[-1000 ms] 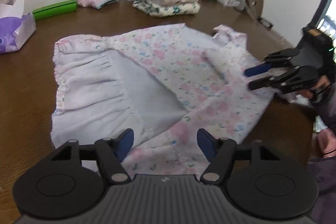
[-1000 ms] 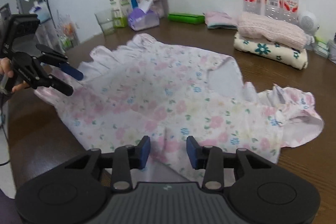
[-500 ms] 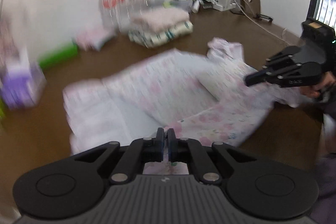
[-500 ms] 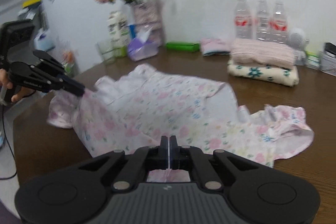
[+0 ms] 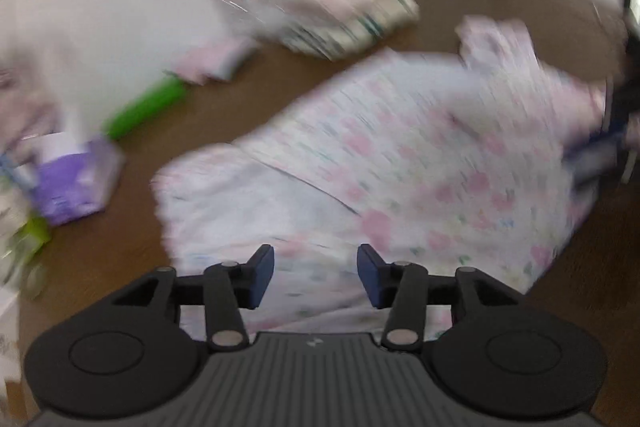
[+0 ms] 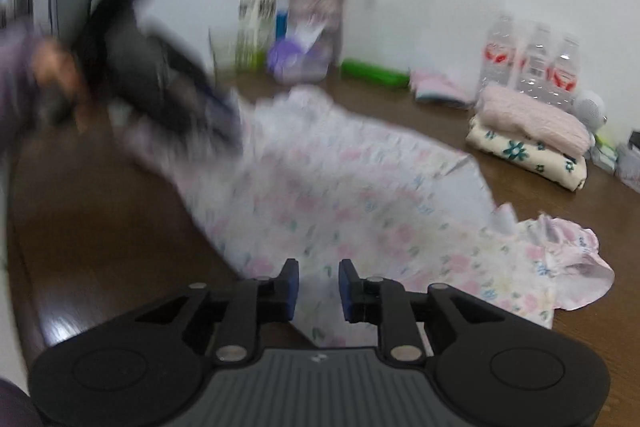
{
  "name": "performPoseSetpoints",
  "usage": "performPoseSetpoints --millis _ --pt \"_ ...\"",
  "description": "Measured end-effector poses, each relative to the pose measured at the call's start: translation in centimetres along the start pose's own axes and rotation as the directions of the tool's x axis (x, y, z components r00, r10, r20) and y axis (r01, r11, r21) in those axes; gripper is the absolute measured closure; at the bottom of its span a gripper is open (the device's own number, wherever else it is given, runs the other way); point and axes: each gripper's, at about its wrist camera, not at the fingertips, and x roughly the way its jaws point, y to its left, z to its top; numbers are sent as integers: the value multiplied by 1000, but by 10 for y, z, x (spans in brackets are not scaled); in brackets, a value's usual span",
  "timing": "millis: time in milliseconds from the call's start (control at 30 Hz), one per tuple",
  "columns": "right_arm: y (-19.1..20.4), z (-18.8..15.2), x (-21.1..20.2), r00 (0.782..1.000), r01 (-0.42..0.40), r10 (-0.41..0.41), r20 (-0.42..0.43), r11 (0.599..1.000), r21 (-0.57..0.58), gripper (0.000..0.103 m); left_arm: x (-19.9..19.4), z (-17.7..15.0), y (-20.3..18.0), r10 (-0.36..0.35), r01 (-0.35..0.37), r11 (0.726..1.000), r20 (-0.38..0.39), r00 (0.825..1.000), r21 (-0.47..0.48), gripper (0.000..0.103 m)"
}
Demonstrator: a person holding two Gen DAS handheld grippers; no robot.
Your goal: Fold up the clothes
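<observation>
- Step in hand, by my read: mid-fold on the white cotton dress w/ pink floral print (image 6: 360,203). One panel is doubled over the body, pale inner side showing near the hem, but it's no compact bundle like the stack of folded clothes (image 6: 532,135) at the back.
- Left gripper (image 5: 316,267): blue pads wide apart, nothing between them, poised over the near edge of the dress.
- Right gripper (image 6: 314,283): pads parted by a narrower gap, empty; cloth lies below, not pinched.
- Next move likely calls for each gripper to close on a fresh edge or corner & carry it across, keeping layers flat. Which edge: can't tell, both views blurred.
- Dress lies spread across the brown wooden table (image 6: 100,227), ruffled sleeve (image 6: 576,267) bunched off to one side, surface rumpled. Thin, limp fabric, so it'll prob. sag when lifted.
</observation>
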Motion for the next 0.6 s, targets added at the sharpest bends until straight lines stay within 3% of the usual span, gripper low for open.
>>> performPoseSetpoints --millis 100,133,167,233,300,400,467,600 --pt "2 -3 -13 999 -2 3 51 1000 -7 79 -41 -9 16 18 3 983 117 993 -183 33" --pt "3 -7 -25 995 -14 18 102 999 -36 72 -50 -16 17 2 35 968 146 989 -250 29" --pt "6 -12 -27 995 -7 14 97 998 -68 61 -50 -27 12 -16 59 953 146 989 -298 27" --pt "11 -22 -31 996 5 7 87 991 -131 55 -37 -44 -3 8 20 946 84 996 -325 29" --pt "13 -28 -30 997 15 -2 78 986 -168 60 -13 -52 -9 89 -90 945 -20 996 -314 46" --pt "11 -33 -20 998 29 -17 65 982 -184 69 -1 -59 -3 151 -155 912 -40 988 -379 47" --pt "1 -29 -17 999 -2 7 42 992 -129 95 1 -61 -11 182 -184 918 -40 983 -353 47" --pt "-15 -33 -24 999 -52 53 13 995 -82 103 -9 -69 -28 189 -196 916 -54 980 -349 47"
